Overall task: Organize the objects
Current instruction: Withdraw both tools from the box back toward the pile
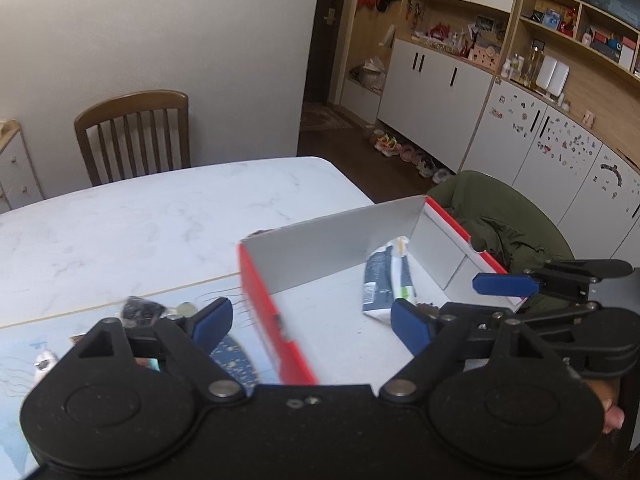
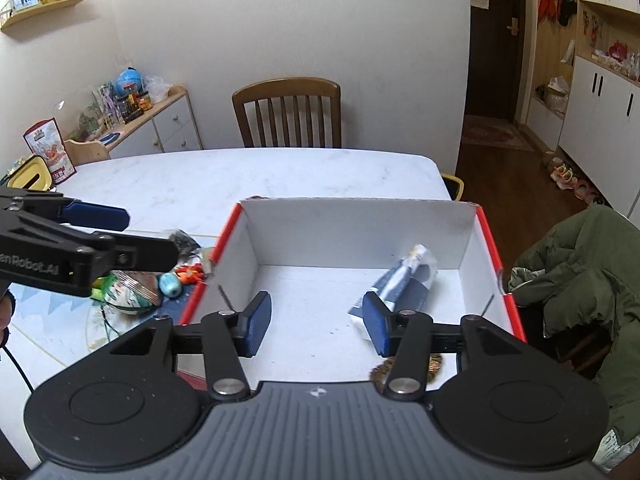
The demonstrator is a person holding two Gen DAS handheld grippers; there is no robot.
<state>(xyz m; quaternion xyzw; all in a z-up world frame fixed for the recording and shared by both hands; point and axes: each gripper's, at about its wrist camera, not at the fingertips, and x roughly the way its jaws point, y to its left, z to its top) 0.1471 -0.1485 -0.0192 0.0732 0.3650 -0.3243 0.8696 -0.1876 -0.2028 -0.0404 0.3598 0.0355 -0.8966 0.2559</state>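
Both grippers, left [image 1: 308, 322] and right [image 2: 316, 328], are spread wide and empty. Tube [image 2: 404, 280] lies in the box [image 2: 360, 228], far right; clutter [image 2: 136, 284] sits left.

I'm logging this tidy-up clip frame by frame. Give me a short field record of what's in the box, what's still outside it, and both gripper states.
container: red-rimmed cardboard box, open top, on white table
in box: toothpaste tube, lying flat by the right wall; a brownish item near the front, mostly hidden
outside box: small clutter on a mat left of the box
left hand-held gripper: open, empty, straddling the box's left wall
right hand-held gripper: open, empty, over the box
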